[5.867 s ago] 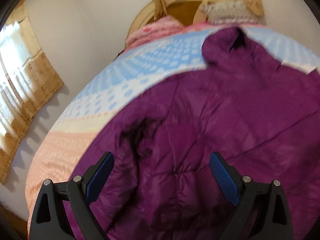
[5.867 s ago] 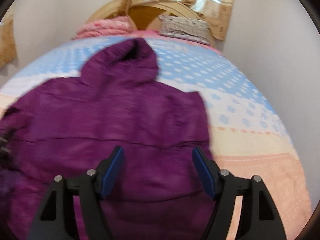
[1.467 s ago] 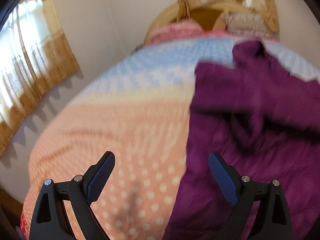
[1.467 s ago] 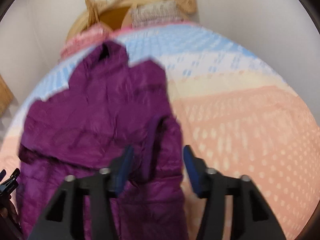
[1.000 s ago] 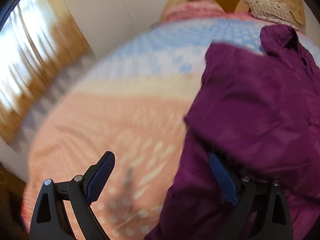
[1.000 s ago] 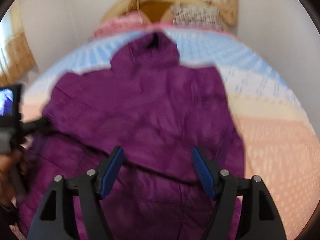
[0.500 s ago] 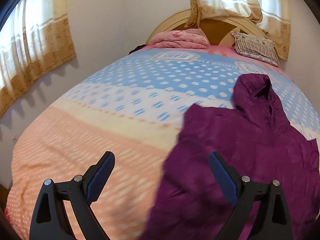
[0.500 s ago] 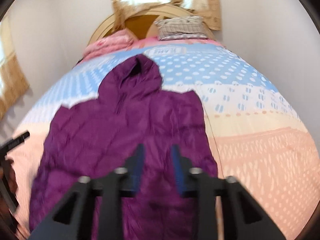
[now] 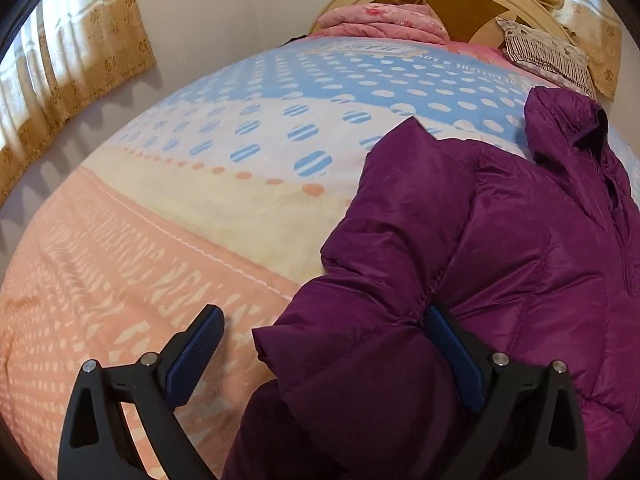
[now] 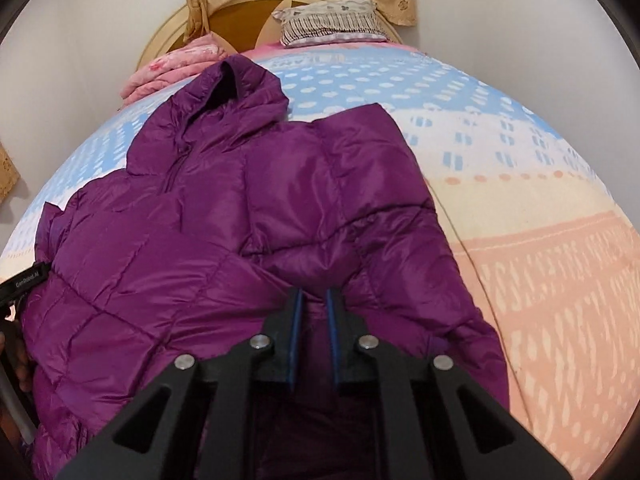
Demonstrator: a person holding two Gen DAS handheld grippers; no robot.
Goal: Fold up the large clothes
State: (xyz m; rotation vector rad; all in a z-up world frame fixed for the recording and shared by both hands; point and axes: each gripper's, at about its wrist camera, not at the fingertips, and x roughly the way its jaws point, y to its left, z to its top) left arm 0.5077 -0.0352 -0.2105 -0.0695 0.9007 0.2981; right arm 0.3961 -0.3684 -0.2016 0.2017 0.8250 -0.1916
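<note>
A purple hooded puffer jacket [image 10: 240, 220] lies front-up on the bed, hood [image 10: 236, 80] toward the headboard. One sleeve [image 10: 360, 168] is folded across its front. My right gripper [image 10: 314, 296] hovers over the jacket's lower middle. Its jaws are closing to a narrow gap and pinch a fold of purple fabric. In the left wrist view the jacket [image 9: 500, 240] fills the right side. My left gripper [image 9: 322, 314] is at the jacket's left edge, jaws opening wide. One pad is over the sheet, the other lies against the bunched sleeve [image 9: 360, 360].
The bed sheet [image 9: 200, 220] is blue-dotted toward the head and peach near me. A pink blanket [image 9: 380, 20] and a striped pillow [image 10: 328, 20] lie by the wooden headboard [image 10: 240, 12]. Curtains [image 9: 72, 60] hang on the left wall.
My right jaws have gone from wide apart to nearly together on the jacket fabric. My left gripper has come in close to the jacket's left edge, so the sleeve now lies between its fingers.
</note>
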